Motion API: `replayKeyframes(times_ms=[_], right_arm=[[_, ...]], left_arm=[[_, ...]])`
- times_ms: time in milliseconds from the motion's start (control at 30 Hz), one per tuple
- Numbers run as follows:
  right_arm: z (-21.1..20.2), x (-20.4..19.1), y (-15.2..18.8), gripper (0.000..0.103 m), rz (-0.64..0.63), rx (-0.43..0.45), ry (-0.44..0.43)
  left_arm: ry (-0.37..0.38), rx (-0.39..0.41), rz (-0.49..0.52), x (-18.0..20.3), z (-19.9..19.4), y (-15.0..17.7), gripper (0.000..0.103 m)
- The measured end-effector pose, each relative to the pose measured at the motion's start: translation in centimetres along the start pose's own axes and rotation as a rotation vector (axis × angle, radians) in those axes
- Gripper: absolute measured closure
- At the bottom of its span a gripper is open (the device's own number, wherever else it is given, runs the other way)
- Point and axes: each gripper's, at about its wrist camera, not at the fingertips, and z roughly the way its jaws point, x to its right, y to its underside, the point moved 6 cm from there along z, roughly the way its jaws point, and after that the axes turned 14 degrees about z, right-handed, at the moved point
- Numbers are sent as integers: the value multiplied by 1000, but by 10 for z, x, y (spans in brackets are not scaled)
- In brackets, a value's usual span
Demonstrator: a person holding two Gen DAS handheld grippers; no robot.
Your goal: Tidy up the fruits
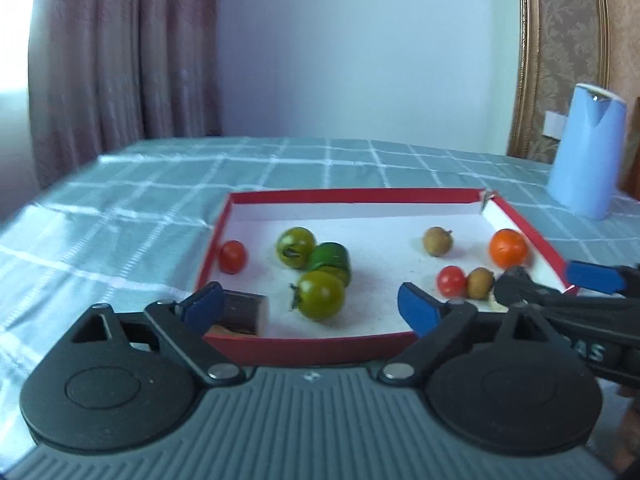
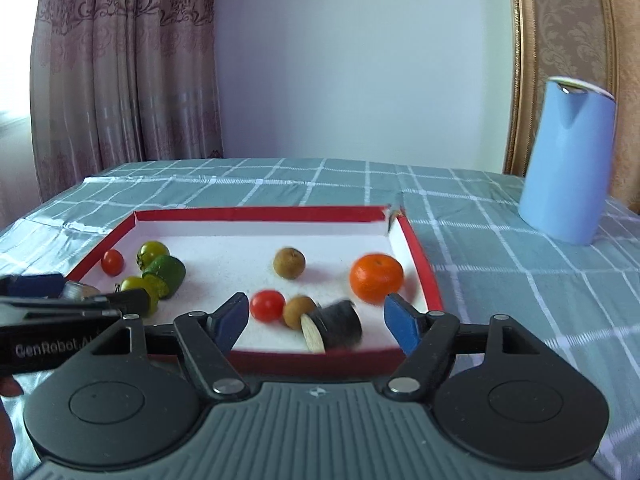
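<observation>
A red-rimmed tray (image 1: 352,195) (image 2: 256,213) with a white floor holds the fruit. On its left lie a red cherry tomato (image 1: 232,256), two green tomatoes (image 1: 296,246) (image 1: 321,295) and a green cucumber piece (image 1: 331,261). On its right lie an orange (image 1: 508,247) (image 2: 376,278), a red tomato (image 1: 452,280) (image 2: 267,305) and two brown longans (image 1: 438,241) (image 1: 480,282). A dark cut eggplant piece (image 2: 338,326) lies between my right fingers. Another dark piece (image 1: 245,313) lies by my left finger. My left gripper (image 1: 310,306) and right gripper (image 2: 316,324) are open over the near rim.
A light blue jug (image 1: 586,152) (image 2: 564,162) stands on the green checked tablecloth (image 1: 160,184) at the right. Curtains and a white wall are behind the table. The table's left edge is near the curtain.
</observation>
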Motion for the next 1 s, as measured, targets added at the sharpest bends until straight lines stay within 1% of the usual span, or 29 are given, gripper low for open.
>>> replayKeyframes(times_ms=[100,167,267,433,700,833,1000], right_arm=[[-5,4,3,20,26,4,-18],[-9,6,4,20,28,19,-13],[-12,4,6,19,11,31,-3],[-11,4,9,19,19,13,-16],[-10,3,11,19,10,6,-5],[-10,3,12,19,9,5,-3],[-10,3,12,19,4,7,1]], left_arm=[[2,6,14,2,-4,1,10],[13,1,6,3,-5,4,10],[6,-4,2,3,-7,7,10],[-9,-4,-5,3,-10,11,10],[-12,-3,-12,2,-13,15,10],[-5,2,-17,2,-16,17,7],[-14,17,-5,4,-21,17,5]])
